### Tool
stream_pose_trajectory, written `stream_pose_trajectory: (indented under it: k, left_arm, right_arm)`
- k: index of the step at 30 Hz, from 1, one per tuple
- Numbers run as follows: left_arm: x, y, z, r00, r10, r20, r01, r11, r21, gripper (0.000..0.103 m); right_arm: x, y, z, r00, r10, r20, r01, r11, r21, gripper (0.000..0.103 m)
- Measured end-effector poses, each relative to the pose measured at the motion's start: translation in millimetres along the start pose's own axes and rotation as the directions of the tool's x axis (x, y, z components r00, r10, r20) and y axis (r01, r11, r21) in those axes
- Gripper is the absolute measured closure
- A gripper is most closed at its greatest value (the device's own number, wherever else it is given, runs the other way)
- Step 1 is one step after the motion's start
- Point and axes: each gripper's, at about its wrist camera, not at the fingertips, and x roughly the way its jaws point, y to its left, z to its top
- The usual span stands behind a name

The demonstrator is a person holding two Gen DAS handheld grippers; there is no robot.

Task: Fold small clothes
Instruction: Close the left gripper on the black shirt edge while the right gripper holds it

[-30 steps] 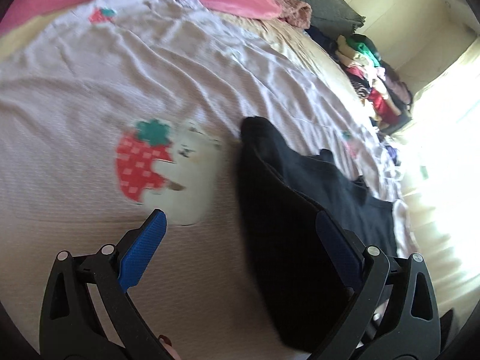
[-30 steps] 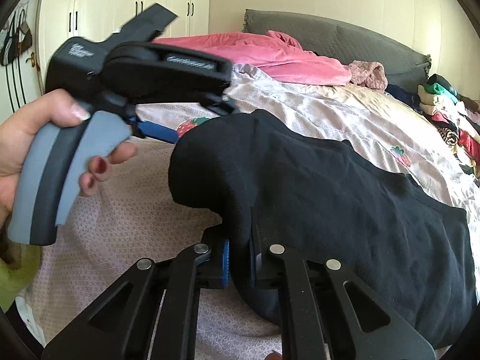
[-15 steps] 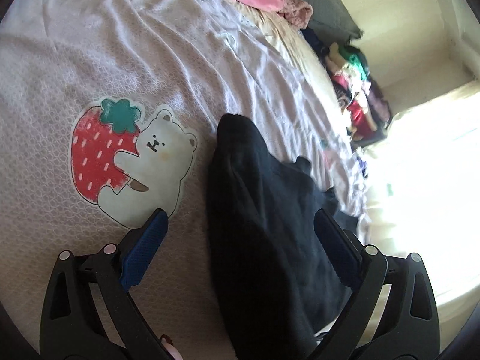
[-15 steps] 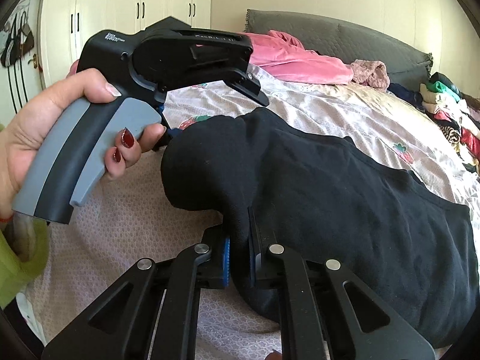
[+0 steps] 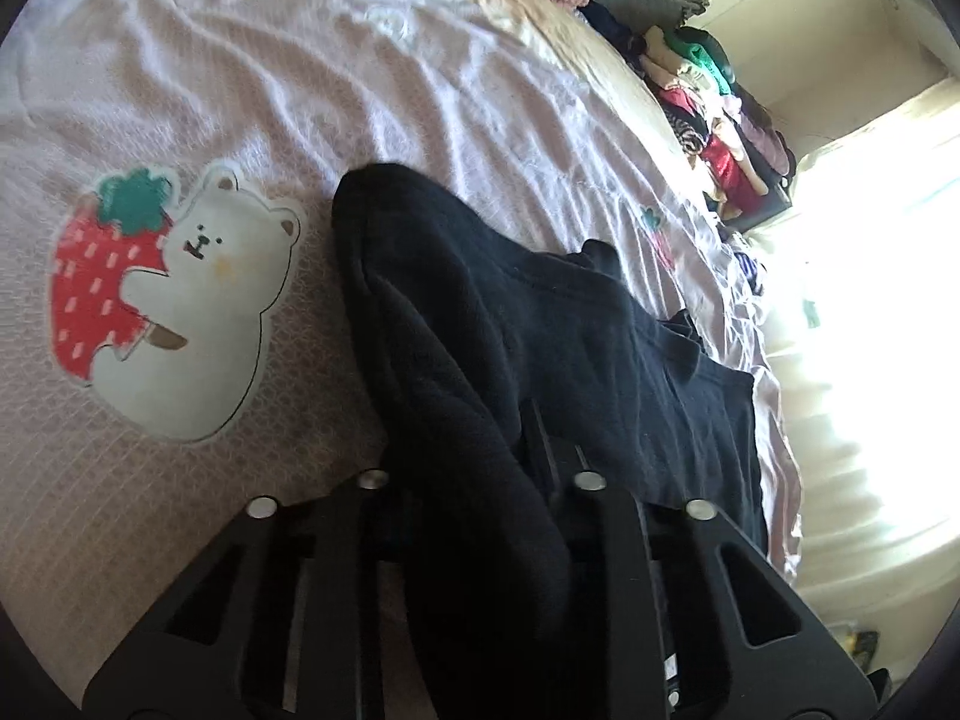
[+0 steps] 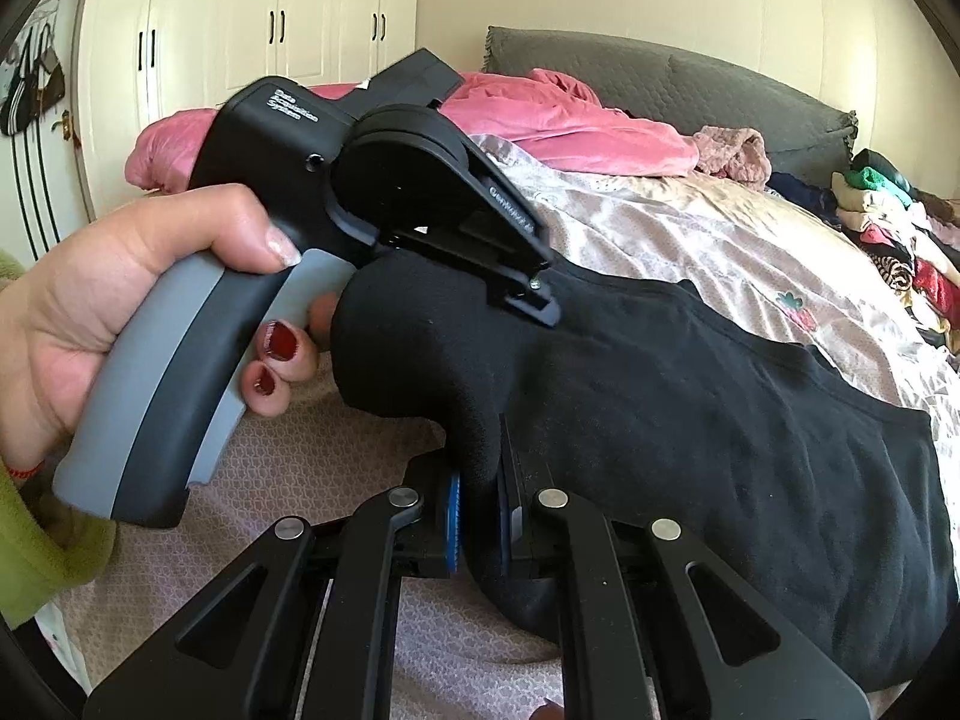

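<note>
A black garment [image 5: 540, 312] lies on the bed, its near corner lifted into a thick fold. In the left wrist view my left gripper [image 5: 474, 456] has that fold between its jaws, which are closing on the cloth; the blue pads are hidden by it. My right gripper [image 6: 477, 480] is shut on the same black garment [image 6: 720, 420] at its near edge, cloth pinched between the blue pads [image 6: 451, 516]. In the right wrist view a hand [image 6: 120, 300] holds the left gripper [image 6: 528, 294], whose tip rests on top of the raised fold.
The bedspread [image 5: 180, 468] is pale pink with a strawberry-and-bear print [image 5: 168, 300] left of the garment. A pink garment [image 6: 570, 120] lies near the grey headboard [image 6: 660, 78]. A pile of clothes [image 6: 888, 210] sits at the far right. White wardrobes [image 6: 240, 30] stand behind.
The left gripper moved in over the raised black fold and its jaws went from wide open to closed around it. The right gripper kept its hold and stayed put.
</note>
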Motion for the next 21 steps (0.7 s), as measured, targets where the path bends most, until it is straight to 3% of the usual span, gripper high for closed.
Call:
stream_pose_trajectory:
  k: [8, 12, 21]
  left_arm:
    - [-27.2, -56.2, -15.0, 0.988, 0.104, 0.115, -0.119, 0.984, 0.129, 0.090]
    - [-32.3, -83.3, -18.8, 0.984, 0.117, 0.137, -0.140, 0.976, 0.169, 0.090]
    - [-30.8, -137.4, -27.0, 0.981, 0.120, 0.156, -0.154, 0.960, 0.233, 0.090]
  right_arm:
    - [-33.4, -15.7, -2.9, 0.996, -0.034, 0.083, 0.029, 0.997, 0.070, 0.096]
    - [-57.9, -28.2, -6.5, 0.988, -0.081, 0.131, 0.066, 0.991, 0.116, 0.096]
    - [-91.9, -59.6, -18.5, 0.978, -0.107, 0.177, 0.066, 0.973, 0.223, 0.096]
